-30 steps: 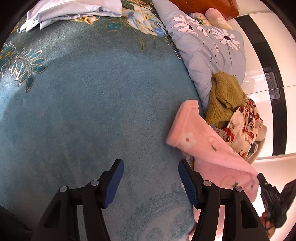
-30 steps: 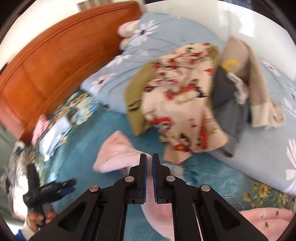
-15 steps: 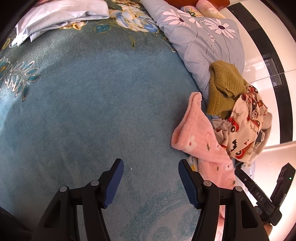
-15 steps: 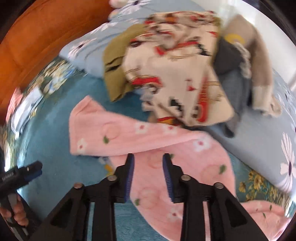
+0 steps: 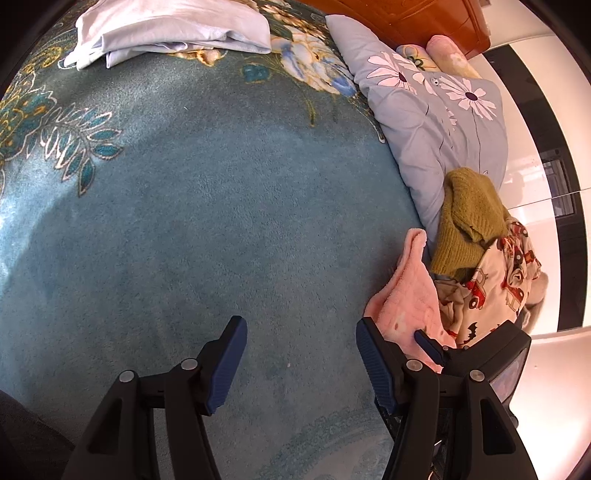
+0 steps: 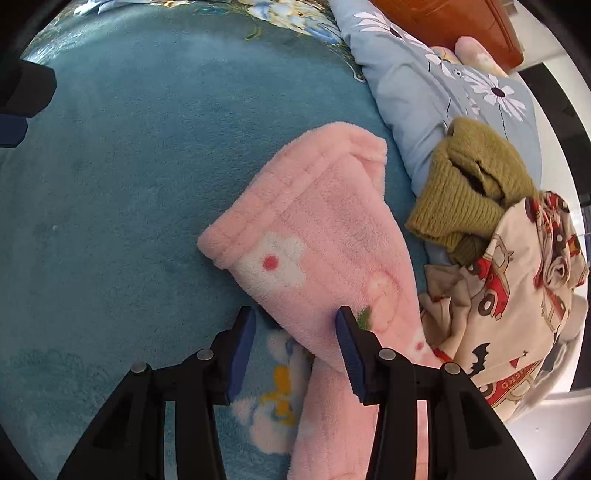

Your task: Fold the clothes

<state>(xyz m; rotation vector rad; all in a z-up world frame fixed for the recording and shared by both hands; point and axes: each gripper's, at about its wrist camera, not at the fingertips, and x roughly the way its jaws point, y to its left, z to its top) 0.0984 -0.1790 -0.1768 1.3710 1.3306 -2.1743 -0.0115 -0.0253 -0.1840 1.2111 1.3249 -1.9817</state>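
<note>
1. A pink fleece garment (image 6: 325,236) with white flower prints lies on a teal plush blanket (image 6: 147,184) covering a bed. In the right wrist view its hemmed end points up and to the left, and its long axis runs down and to the right, toward the camera.
2. The right gripper (image 6: 295,343) sits directly over the garment's lower part. Its jaws stand apart with pink fleece between them, but the blue pads do not appear to press on it; the right pad lies against the fabric's surface.
3. The left gripper (image 5: 299,354) hovers over bare teal blanket, jaws wide apart and holding nothing. The garment (image 5: 410,295) lies just to its right, so the right hand is clearly the nearer one.
4. Open room: a broad stretch of bare blanket spreads left of the garment, likely space enough to lay it flat.
5. Crowded side: right of the garment, touching or nearly so, sit an olive knitted sweater (image 6: 472,192) and a cream car-print garment (image 6: 517,295), heaped against a grey daisy-print quilt (image 6: 424,92).
6. A folded pale lilac cloth (image 5: 173,33) rests at the blanket's far edge.
</note>
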